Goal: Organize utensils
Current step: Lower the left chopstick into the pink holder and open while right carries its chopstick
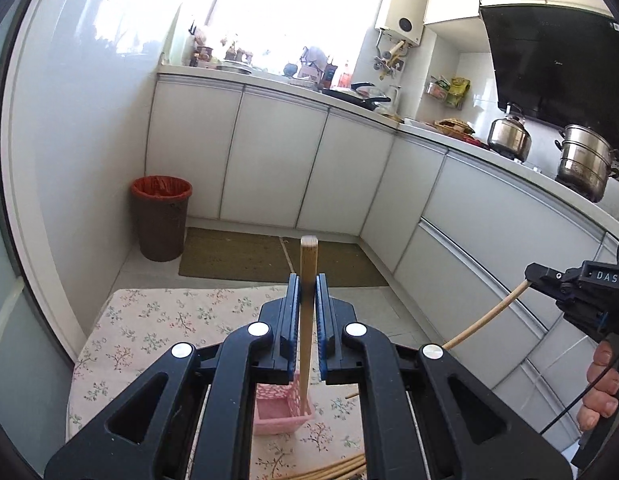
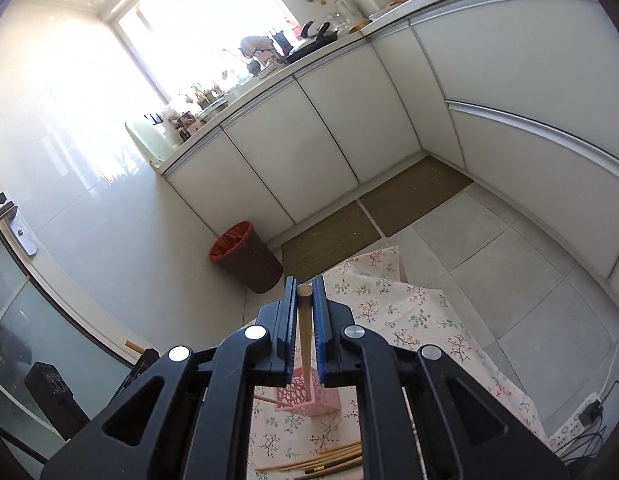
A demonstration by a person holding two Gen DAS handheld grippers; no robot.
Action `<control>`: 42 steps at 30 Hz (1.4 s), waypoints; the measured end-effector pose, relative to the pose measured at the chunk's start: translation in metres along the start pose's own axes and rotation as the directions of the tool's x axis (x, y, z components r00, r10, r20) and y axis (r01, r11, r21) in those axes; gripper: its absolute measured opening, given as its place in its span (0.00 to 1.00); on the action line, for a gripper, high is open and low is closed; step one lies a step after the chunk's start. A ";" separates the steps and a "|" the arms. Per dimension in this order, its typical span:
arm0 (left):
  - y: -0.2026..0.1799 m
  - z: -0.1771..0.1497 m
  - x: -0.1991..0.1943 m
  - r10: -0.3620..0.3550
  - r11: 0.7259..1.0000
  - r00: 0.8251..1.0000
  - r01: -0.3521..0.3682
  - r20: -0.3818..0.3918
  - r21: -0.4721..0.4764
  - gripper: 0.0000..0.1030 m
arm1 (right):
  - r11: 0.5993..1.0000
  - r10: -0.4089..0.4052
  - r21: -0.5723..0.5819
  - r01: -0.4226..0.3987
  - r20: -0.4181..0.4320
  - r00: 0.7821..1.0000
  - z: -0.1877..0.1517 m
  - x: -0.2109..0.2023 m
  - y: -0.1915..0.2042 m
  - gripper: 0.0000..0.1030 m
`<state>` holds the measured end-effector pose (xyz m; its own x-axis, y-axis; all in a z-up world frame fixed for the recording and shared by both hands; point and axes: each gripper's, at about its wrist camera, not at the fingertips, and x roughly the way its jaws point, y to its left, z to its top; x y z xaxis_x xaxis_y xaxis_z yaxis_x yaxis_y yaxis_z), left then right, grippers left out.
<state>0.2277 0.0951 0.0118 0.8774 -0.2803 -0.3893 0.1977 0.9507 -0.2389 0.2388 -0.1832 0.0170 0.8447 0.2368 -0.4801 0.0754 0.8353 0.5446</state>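
Note:
My left gripper (image 1: 308, 280) is shut on a bamboo chopstick (image 1: 308, 264) that points down toward the pink perforated basket (image 1: 283, 410) on the floral cloth. My right gripper (image 2: 304, 282) is shut on another chopstick (image 2: 305, 320), its lower end over the pink basket (image 2: 305, 398). The right gripper also shows in the left wrist view (image 1: 527, 274) at the right edge with its chopstick (image 1: 485, 316) slanting down. Several loose chopsticks (image 2: 321, 462) lie on the cloth below the basket; they also show in the left wrist view (image 1: 333, 470).
The floral-cloth table (image 1: 149, 320) stands in a kitchen with white cabinets (image 1: 277, 168). A brown bin with a red liner (image 1: 161, 220) stands on the floor at the left. Mats (image 1: 237, 256) lie before the cabinets. A power strip with cables (image 2: 577, 424) lies at right.

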 end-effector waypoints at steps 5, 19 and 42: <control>0.006 -0.012 0.024 0.050 0.999 0.999 -0.050 -0.005 0.017 0.07 | 0.999 0.012 -0.037 -0.012 -0.007 1.000 -0.006 0.032 0.014 0.08; 0.050 -0.005 -0.020 0.048 0.983 0.991 -0.025 0.125 -0.183 0.62 | 0.990 -0.003 -0.142 -0.006 -0.062 0.998 -0.037 0.072 0.034 0.08; 0.035 -0.010 -0.035 0.176 0.977 0.981 -0.164 0.083 -0.138 0.84 | 0.956 -0.063 -0.290 0.053 -0.028 0.998 -0.070 0.060 0.041 0.51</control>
<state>0.1995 0.1370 0.0077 0.9316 -0.0964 -0.3504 -0.0110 0.9562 -0.2925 0.2553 -0.1000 -0.0376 0.8230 0.1972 -0.5327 -0.0372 0.9545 0.2959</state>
